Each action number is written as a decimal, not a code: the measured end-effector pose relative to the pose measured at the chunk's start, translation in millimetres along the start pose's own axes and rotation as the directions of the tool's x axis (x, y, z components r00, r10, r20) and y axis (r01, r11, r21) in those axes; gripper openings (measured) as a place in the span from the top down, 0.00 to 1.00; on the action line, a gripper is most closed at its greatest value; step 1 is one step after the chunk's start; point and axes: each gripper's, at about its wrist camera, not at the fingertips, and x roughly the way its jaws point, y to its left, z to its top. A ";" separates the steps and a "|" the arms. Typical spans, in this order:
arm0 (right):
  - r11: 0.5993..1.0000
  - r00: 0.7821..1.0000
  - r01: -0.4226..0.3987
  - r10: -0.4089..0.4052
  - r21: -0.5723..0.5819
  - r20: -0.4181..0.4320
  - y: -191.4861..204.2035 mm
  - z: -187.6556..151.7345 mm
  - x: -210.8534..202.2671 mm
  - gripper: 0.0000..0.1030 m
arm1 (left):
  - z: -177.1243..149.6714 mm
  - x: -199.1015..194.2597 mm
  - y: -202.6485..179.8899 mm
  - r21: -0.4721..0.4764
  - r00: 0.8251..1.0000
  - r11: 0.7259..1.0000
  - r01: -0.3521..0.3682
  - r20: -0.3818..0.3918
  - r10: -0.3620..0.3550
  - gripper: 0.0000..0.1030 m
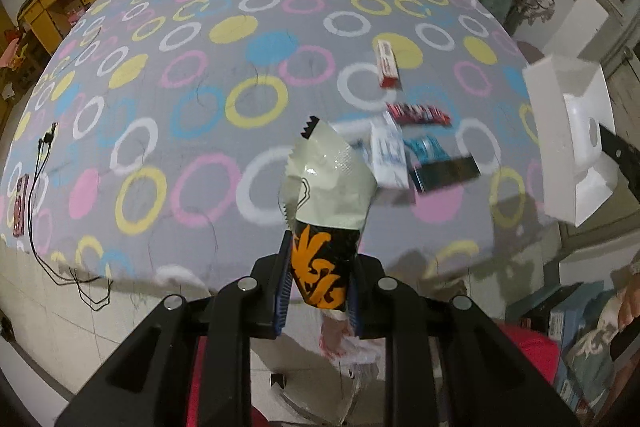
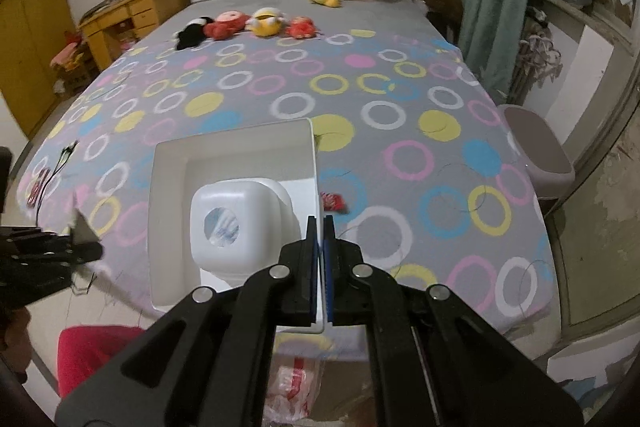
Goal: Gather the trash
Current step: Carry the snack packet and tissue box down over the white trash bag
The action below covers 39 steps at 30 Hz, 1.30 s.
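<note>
My left gripper [image 1: 320, 263] is shut on a crumpled snack wrapper [image 1: 328, 195], pale green on top and black with orange below, held up over the near edge of the bed. My right gripper [image 2: 320, 227] is shut on the thin side wall of a white open box [image 2: 232, 155] with a moulded white insert [image 2: 232, 223]; that white box [image 1: 568, 131] shows at the right in the left wrist view. More litter lies on the bedspread: a red-and-white carton [image 1: 388, 65], a red wrapper [image 1: 418, 114], a white packet [image 1: 386, 151] and a blue-and-black packet [image 1: 440, 163]. A small red wrapper [image 2: 333, 201] shows beside the box.
The bed [image 2: 360, 99] has a grey cover with coloured rings and plush toys [image 2: 248, 25] near the headboard. A plastic bag [image 2: 292, 387] lies on the floor below the bed's edge. A lilac bin [image 2: 540, 155] stands on the right, a black cable [image 1: 40, 187] on the left.
</note>
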 end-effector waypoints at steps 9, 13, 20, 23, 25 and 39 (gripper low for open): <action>0.998 0.999 -0.027 0.029 -0.049 0.025 31.1 -56.1 -50.3 0.96 | -66.7 -12.3 -21.6 0.019 0.999 0.999 0.047 -0.001 -0.047 0.78; 0.998 0.999 -0.026 0.028 -0.058 0.024 41.3 -83.4 -64.1 0.96 | -93.6 -15.1 -31.7 0.045 0.998 0.997 0.061 -0.006 -0.061 0.78; 0.998 0.999 -0.046 0.047 -0.051 0.018 52.8 -124.9 -74.8 0.96 | -129.8 -12.4 -37.8 0.059 0.997 0.996 0.071 -0.010 -0.071 0.78; 0.998 0.999 -0.047 0.048 -0.043 0.016 56.8 -142.7 -76.2 0.96 | -140.0 -5.9 -38.5 0.051 0.996 0.995 0.083 -0.022 -0.082 0.78; 0.998 0.999 -0.043 0.044 -0.036 0.017 59.2 -154.1 -77.4 0.96 | -146.8 -1.1 -41.5 0.056 0.996 0.995 0.086 -0.028 -0.084 0.78; 1.000 0.999 0.012 -0.012 0.000 -0.033 71.3 -203.0 -56.7 0.96 | -181.7 50.2 -59.3 0.072 0.993 0.993 0.094 -0.085 -0.088 0.78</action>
